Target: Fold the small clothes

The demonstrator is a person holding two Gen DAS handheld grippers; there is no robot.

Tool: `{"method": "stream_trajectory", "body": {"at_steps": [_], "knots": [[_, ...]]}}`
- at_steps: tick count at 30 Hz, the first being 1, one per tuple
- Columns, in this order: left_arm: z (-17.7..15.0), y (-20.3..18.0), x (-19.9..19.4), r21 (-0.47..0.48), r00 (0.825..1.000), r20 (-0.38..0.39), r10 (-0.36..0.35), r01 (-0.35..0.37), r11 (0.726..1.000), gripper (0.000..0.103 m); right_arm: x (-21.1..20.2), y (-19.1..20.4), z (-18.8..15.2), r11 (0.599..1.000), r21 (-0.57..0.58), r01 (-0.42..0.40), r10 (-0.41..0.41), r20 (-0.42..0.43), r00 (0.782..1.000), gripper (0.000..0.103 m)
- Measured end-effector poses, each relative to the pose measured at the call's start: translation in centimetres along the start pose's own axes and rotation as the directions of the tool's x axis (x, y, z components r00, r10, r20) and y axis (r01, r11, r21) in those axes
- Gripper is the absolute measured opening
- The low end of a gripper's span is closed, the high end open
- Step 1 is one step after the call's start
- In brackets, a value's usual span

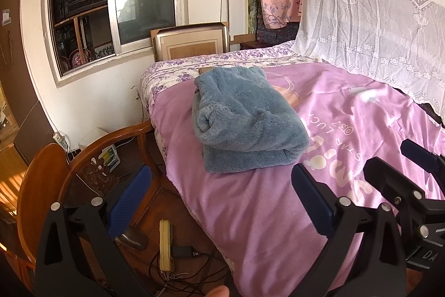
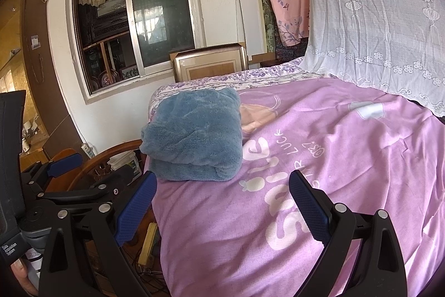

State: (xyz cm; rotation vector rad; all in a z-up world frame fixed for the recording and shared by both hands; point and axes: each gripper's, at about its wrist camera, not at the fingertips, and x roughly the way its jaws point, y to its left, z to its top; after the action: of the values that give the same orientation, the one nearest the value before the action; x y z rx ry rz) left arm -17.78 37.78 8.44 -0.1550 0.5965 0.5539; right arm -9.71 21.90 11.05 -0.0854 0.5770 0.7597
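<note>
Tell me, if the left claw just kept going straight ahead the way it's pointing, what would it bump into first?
Most likely the folded blue fleece garment lying on the pink bedspread. The open left claw points at it over the bed's edge, though depth is hard to judge.

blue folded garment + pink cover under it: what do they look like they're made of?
Blue garment: looks like plush fleece or coral velvet; thick fuzzy pile, matte, soft rounded folds. Probably synthetic, can't confirm.
Pink cover: thin woven sheet, likely cotton or polyester blend; flat matte surface, fine creases, white printed lettering.
</note>
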Motion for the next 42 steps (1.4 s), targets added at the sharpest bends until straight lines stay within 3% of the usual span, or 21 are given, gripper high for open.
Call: {"method": "stream_trajectory", "body": {"at_steps": [12,19,24,27,31,33,35,37,40,42], "knots": [[0.4,-1.1,-0.9,0.025,1.000,0.014,-0.012,0.011,1.000,0.098,-1.6,-0.6,0.6,1.000,0.017,0.013,-0.013,0.035,0.999,0.096],[0.5,-4.5,-2.3,0.097,0.995,0.036,-0.095,0.091,0.991,0.098,-4.8,-3.0,0.0,0.995,0.055,0.087,-0.091,0.078,0.993,0.097],[0.2,-10.4,-3.0,0.200,0.974,0.022,-0.227,0.218,0.955,0.098,-9.5,-8.0,-2.7,0.965,0.167,0.200,-0.219,0.105,0.970,0.099],[-0.9,-15.7,-3.7,0.272,0.940,-0.018,-0.340,0.332,0.903,0.098,-13.5,-12.1,-5.2,0.915,0.240,0.323,-0.355,0.100,0.930,0.099],[-3.2,-23.7,-5.9,0.368,0.871,-0.079,-0.485,0.478,0.798,0.098,-20.8,-17.8,-8.9,0.798,0.318,0.512,-0.559,0.071,0.826,0.099],[-4.8,-27.7,-7.4,0.407,0.830,-0.111,-0.546,0.539,0.737,0.098,-25.4,-20.4,-11.0,0.715,0.350,0.604,-0.659,0.050,0.751,0.099],[-6.6,-31.4,-8.8,0.439,0.787,-0.161,-0.596,0.598,0.671,0.098,-30.1,-22.8,-13.2,0.619,0.362,0.697,-0.753,0.024,0.657,0.099],[-8.6,-34.9,-10.4,0.464,0.743,-0.222,-0.631,0.650,0.602,0.098,-34.6,-25.2,-15.3,0.495,0.361,0.790,-0.844,-0.014,0.536,0.099],[-11.6,-39.0,-12.8,0.505,0.696,-0.292,-0.655,0.694,0.512,0.098,-41.2,-28.6,-18.6,0.256,0.340,0.905,-0.954,-0.064,0.293,0.099],[-13.4,-41.2,-13.9,0.537,0.688,-0.316,-0.654,0.697,0.474,0.098,-44.3,-31.1,-20.1,0.098,0.292,0.951,-0.986,-0.100,0.133,0.099]]}}
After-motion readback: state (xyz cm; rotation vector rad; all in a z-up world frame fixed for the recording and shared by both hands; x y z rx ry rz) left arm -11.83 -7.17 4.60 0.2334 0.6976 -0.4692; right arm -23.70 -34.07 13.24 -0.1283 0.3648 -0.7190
